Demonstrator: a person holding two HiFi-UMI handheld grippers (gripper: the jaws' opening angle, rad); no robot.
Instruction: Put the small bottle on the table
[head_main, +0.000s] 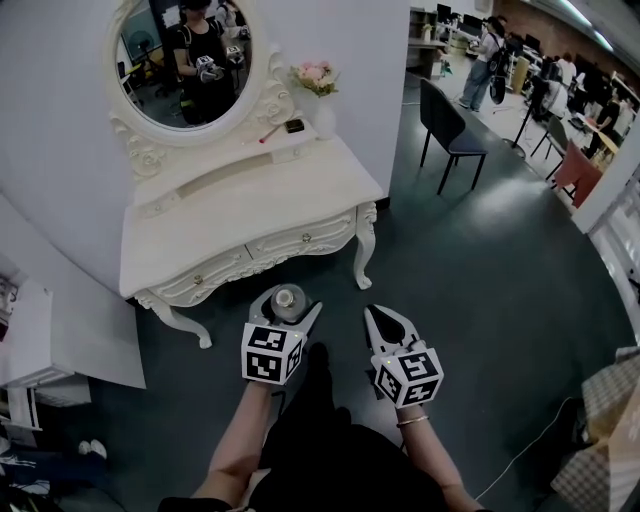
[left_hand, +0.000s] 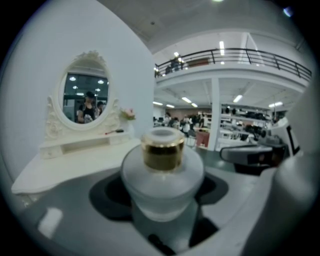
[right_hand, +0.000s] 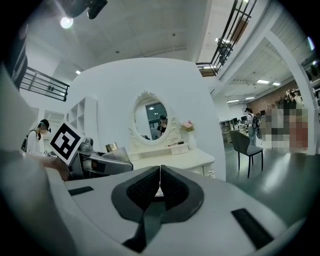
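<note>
Nearest to me, the person holds both grippers low over the dark floor (head_main: 480, 270). The left gripper (head_main: 288, 303) pinches the bottle (head_main: 288, 298): its two jaws stand wide apart and press on the round frosted body from both sides. In the left gripper view the bottle (left_hand: 162, 182) stands upright between the jaws, with its gold cap (left_hand: 162, 150) on top. The bottle is in the air, not on the table; it hangs just in front of the table's front edge, toward the front right leg.

The right gripper (head_main: 371, 313) is just beside the left one, apart from it. In the right gripper view its jaws (right_hand: 160, 182) are pressed together, and nothing is between them.

Behind the grippers stands the white table (head_main: 250, 205). The front part of its top is bare. Along its back edge runs a low shelf (head_main: 225, 160), and above it rises an oval mirror (head_main: 185, 60), which reflects the person with the grippers. A vase (head_main: 320, 100) with pink flowers stands at the back right corner.

Farther away, to the right, a dark chair (head_main: 452, 128) stands on the floor, well apart from the table. Beyond it some people (head_main: 490, 60) stand in the open hall.
</note>
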